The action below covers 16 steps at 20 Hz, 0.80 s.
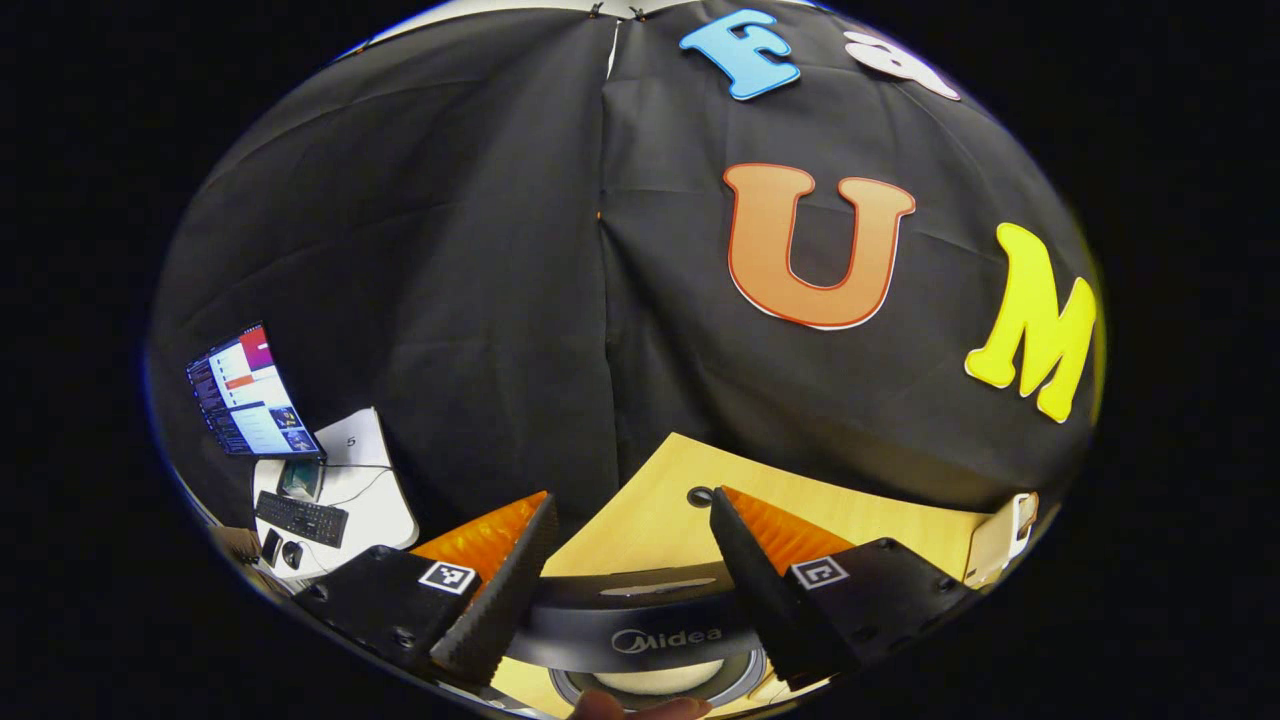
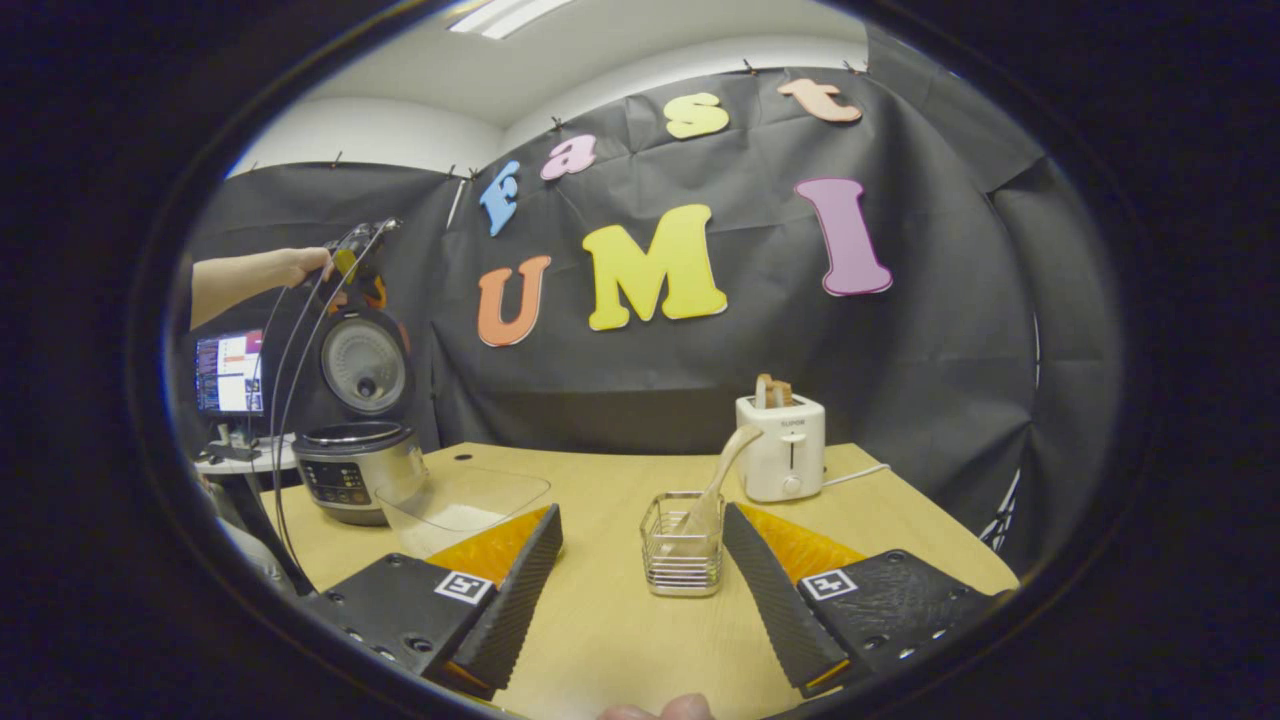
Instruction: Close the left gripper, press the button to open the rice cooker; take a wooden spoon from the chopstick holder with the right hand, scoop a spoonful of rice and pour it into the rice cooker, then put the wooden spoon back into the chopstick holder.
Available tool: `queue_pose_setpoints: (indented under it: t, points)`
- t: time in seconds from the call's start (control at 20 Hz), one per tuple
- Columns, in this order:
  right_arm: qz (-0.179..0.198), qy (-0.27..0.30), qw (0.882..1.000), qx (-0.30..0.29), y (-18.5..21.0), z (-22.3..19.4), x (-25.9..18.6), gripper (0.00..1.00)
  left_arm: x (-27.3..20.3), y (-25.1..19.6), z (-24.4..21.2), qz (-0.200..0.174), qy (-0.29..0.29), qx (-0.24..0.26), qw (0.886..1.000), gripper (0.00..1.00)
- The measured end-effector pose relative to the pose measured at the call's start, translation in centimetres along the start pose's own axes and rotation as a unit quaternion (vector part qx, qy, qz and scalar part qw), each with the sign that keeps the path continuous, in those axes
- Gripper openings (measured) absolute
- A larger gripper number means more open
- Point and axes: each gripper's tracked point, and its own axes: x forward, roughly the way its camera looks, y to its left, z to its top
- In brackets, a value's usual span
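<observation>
Both grippers open; right gripper near chopstick holder, table edge apart.

Black cloth walled the booth behind a pale wooden worktop. A ceiling light glowed above; a monitor and keyboard occupied a white side desk.

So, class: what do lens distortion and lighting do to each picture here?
Left gripper view: fisheye bends the pale wooden table edge; the black rice cooker lid rim shows a faint sheen. Right gripper view: ceiling light glares at the top; the clear plastic rice tub looks hazy.
</observation>
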Motion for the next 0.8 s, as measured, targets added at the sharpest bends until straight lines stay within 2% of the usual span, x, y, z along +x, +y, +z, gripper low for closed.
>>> queue_pose_setpoints:
  t: [0.05,0.1,0.15,0.2,0.4,0.45,0.55,0.6,0.65,0.7,0.75,0.8]
  points:
    - [0.002,0.0,1.0,-0.002,0.3,0.0,0.0,0.96,-0.2,-0.5,-0.3,-0.006,0.003,-0.003,1.0,0.96]
    - [0.004,0.003,1.0,-0.004,0.6,-0.2,0.1,0.96,-0.4,-1.0,-1.0,-0.014,0.005,-0.01,1.0,0.95]
    - [0.007,0.007,1.0,-0.004,0.9,-0.3,0.2,0.92,-0.6,-1.5,-1.6,-0.022,0.009,-0.015,1.0,0.95]
    - [0.01,0.008,1.0,-0.001,1.3,-0.2,0.2,0.96,-1.0,-2.0,-2.3,-0.031,0.013,-0.016,0.999,0.95]
    - [0.023,0.002,1.0,-0.011,2.9,0.5,-0.6,0.96,-3.0,-2.5,-5.6,-0.038,0.024,-0.017,0.999,0.95]
    - [0.024,-0.002,1.0,-0.017,3.1,0.6,-0.8,0.92,-3.5,-2.8,-6.6,-0.04,0.025,-0.022,0.999,0.95]
    - [0.027,-0.009,0.999,-0.021,3.5,1.3,-1.2,0.92,-4.3,-3.3,-8.6,-0.043,0.021,-0.015,0.999,0.96]
    - [0.027,-0.011,0.999,-0.021,3.6,1.6,-1.5,0.96,-4.7,-3.5,-9.6,-0.044,0.018,-0.013,0.999,0.96]
    - [0.027,-0.011,0.999,-0.023,3.7,1.7,-1.7,0.96,-5.1,-3.7,-10.8,-0.047,0.016,-0.011,0.999,1.0]
    - [0.027,-0.012,0.999,-0.027,3.7,1.8,-1.9,0.92,-5.2,-3.8,-11.9,-0.052,0.014,-0.012,0.998,0.96]
    - [0.024,-0.013,0.999,-0.03,3.7,2.0,-2.2,0.96,-5.4,-4.0,-13.0,-0.056,0.013,-0.016,0.998,0.96]
    - [0.022,-0.014,0.999,-0.034,3.7,2.1,-2.4,0.96,-5.6,-3.7,-14.3,-0.058,0.008,-0.013,0.998,0.96]
